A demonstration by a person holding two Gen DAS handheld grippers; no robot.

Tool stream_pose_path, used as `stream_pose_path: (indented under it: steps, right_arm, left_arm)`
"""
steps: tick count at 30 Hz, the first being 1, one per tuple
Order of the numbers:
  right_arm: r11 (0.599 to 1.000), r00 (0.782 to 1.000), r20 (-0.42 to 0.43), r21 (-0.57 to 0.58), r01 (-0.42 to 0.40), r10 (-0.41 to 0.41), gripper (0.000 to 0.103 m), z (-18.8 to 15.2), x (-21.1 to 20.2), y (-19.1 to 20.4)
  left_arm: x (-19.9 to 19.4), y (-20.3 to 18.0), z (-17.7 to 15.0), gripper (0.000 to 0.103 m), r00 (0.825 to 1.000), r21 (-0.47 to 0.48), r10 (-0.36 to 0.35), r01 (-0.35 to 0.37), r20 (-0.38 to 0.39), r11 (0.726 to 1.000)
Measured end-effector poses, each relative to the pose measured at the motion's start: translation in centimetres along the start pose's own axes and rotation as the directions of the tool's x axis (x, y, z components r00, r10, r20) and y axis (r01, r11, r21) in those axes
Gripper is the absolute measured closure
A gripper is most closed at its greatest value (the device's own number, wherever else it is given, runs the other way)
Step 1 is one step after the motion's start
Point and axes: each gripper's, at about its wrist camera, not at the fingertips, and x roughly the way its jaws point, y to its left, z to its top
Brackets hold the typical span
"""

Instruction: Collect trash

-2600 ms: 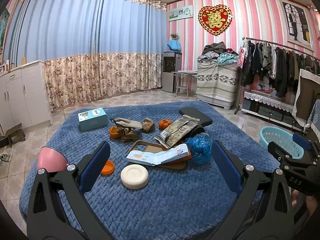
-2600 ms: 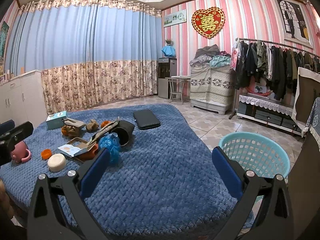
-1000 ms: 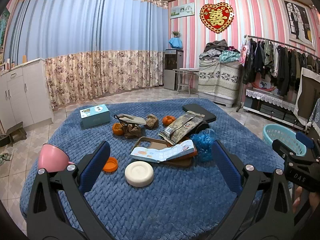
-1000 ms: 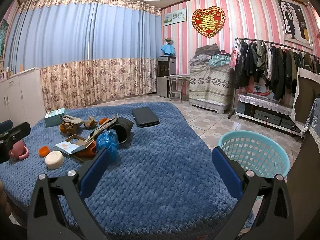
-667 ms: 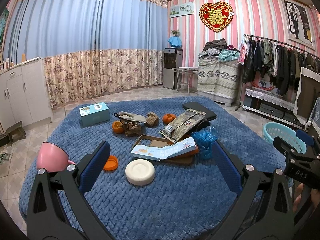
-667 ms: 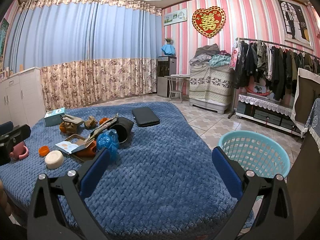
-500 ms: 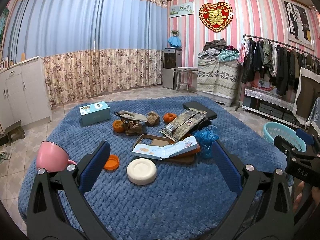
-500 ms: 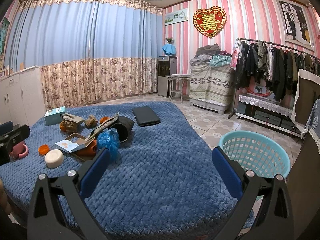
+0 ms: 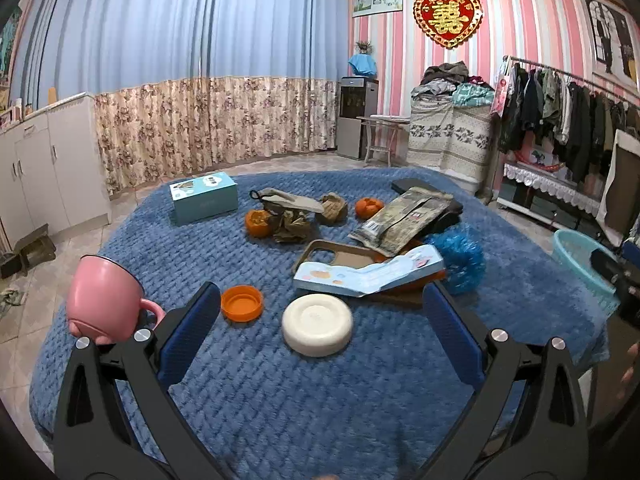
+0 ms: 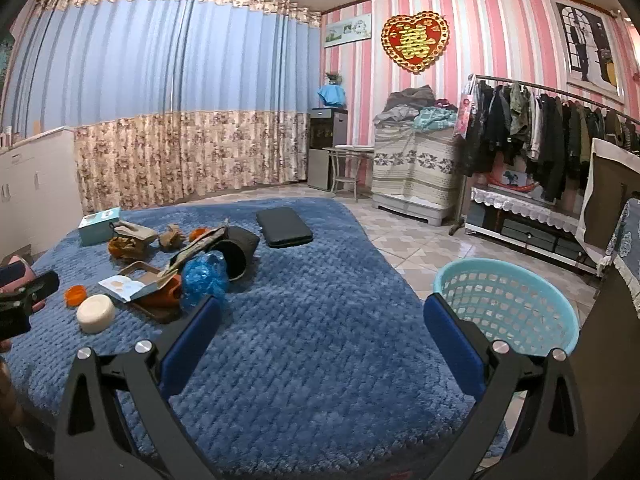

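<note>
Your room had pink striped walls, long blue curtains [image 9: 180,40] with a floral lower band, and a rail of dark hanging clothes [image 10: 532,136] at three o'clock. Most of both views was filled by the blue quilted blanket [image 10: 320,340] covering the table.

Beside its right edge, on the tiled floor, stood the light blue perforated plastic basket [image 10: 508,304], at two o'clock from your right gripper.

The clutter lay in one cluster on the blanket, at twelve o'clock from your left gripper and ten o'clock from your right. Its larger pieces were a teal cardboard box [image 9: 203,197] at eleven o'clock, a flat black case [image 10: 284,227] at the far side, and a camouflage-print foil pouch [image 9: 400,220] leaning across a dark round pot. Nearer you lay a pale blue opened carton [image 9: 368,276] over a brown phone case, with a crumpled blue plastic wrapper [image 9: 460,258] touching its right end. Behind them were orange peels [image 9: 258,223] and crumpled brown paper scraps [image 9: 294,226]. Closest were a round white soap-like disc [image 9: 317,324] and a small orange bottle cap [image 9: 242,303], with a pink enamel mug [image 9: 104,304] at nine o'clock.

Your left gripper [image 9: 320,336] hovered level above the near blanket, jaws spread wide and empty, framing the disc. Your right gripper [image 10: 322,338] was likewise wide apart with nothing between its pads, over bare blanket.
</note>
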Motion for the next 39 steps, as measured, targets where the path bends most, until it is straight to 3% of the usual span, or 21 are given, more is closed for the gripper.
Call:
stream_pose_path:
  steps: [5, 10, 14, 22, 39]
  right_arm:
    - [0.999, 0.999, -0.009, 0.0, 0.033, -0.033, 0.004, 0.2, 0.8, 0.8]
    - [0.999, 1.0, -0.008, 0.047, 0.0, 0.0, 0.004, 0.1, 1.0, 0.1]
    - [0.999, 0.998, -0.044, 0.013, 0.048, -0.048, 0.004, 0.2, 1.7, 1.0]
    - [0.998, 0.995, -0.078, 0.004, 0.059, -0.058, 0.004, 0.2, 2.4, 1.1]
    - [1.0, 0.988, -0.153, 0.022, 0.019, -0.015, 0.004, 0.7, 5.9, 2.8]
  left_arm:
    - [1.4, 1.1, -0.4, 0.005, 1.0, 0.009, 0.006, -0.006, -0.024, 1.0]
    - [3.4, 3.1, -0.2, 0.005, 0.997, -0.035, 0.022, -0.025, -0.081, 0.999]
    - [4.6, 4.2, 0.3, 0.006, 0.994, -0.013, 0.064, -0.066, -0.086, 0.998]
    - [7.8, 6.1, 0.6, 0.039, 0.983, -0.001, 0.06, -0.061, -0.171, 0.998]
    - [12.7, 7.2, -0.3, 0.04, 0.938, -0.049, 0.027, -0.046, -0.345, 0.998]
